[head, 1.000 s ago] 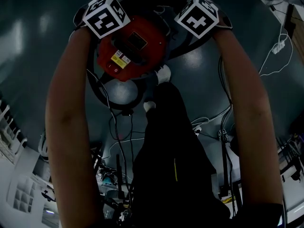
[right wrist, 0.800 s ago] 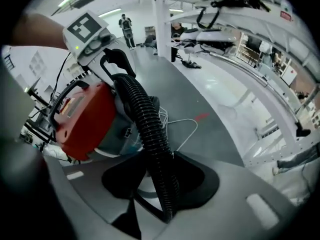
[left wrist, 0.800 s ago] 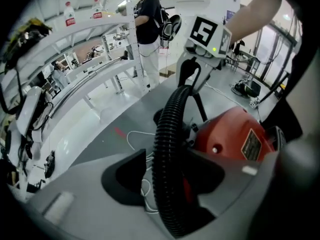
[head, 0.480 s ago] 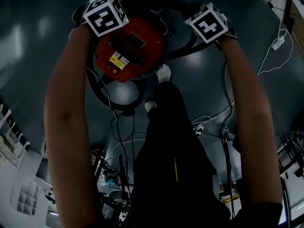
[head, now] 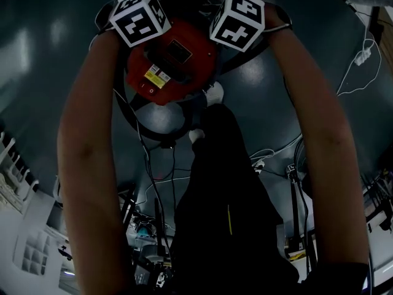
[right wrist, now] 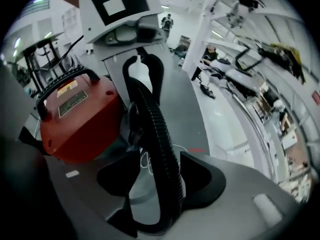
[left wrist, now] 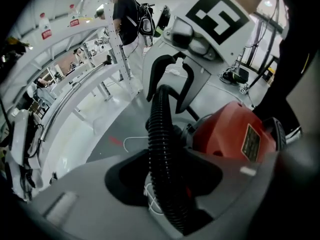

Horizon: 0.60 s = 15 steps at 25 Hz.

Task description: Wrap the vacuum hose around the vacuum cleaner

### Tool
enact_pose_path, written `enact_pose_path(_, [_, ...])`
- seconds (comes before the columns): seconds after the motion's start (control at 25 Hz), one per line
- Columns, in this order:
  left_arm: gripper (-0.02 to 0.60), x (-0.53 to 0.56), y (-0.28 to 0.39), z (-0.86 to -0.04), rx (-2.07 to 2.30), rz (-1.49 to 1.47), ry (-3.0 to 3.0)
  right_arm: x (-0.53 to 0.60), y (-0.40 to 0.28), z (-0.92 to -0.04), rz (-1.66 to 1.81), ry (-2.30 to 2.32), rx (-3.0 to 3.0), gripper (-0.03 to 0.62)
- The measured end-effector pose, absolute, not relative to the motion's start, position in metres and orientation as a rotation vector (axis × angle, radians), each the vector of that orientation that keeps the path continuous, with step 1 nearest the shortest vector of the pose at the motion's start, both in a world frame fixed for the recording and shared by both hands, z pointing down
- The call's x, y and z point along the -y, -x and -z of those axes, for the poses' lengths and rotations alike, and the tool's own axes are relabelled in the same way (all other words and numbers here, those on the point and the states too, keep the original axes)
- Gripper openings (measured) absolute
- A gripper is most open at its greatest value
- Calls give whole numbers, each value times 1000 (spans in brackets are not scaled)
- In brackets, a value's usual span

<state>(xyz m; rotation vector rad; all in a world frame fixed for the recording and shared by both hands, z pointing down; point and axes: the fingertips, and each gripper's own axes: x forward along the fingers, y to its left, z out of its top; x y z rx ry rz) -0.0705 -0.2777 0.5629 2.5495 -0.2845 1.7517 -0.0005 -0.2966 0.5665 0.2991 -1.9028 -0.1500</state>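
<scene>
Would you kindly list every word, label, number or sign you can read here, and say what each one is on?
No text is legible in any view.
Yellow-and-white label on the red vacuum cleaner: too small to read.
Dark plate on its top: blurred, unreadable.
Left marker cube and right marker cube: square patterns only, no letters.
</scene>
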Motion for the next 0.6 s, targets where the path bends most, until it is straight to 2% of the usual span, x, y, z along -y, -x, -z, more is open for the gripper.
enact_pose_path(0.04, [176, 278, 71, -564, 283, -1753, -2552, 298, 10, -566, 225, -269, 1898, 240])
enact_pose_path(0.08, [177, 278, 71, -564, 287, -1750, -2552, 299, 17, -566, 288, -245, 1886, 177])
enact_pose_path(0.12, [179, 279, 72, -565, 300, -1742, -2550, 299, 20, -567, 323, -226, 1875, 167])
enact_pose_path(0.24, [184, 281, 73, -562, 361, -1714, -2554, 299, 20, -567, 252, -214, 1891, 163])
enact_pose_path(0.32, [221, 284, 75, -560, 393, -1714, -2558, 298, 18, -566, 189, -225, 1899, 163])
enact_pose_path(0.6, [265, 287, 74, -560, 421, -1751, -2569, 293, -6, -576, -20, -296, 1888, 166])
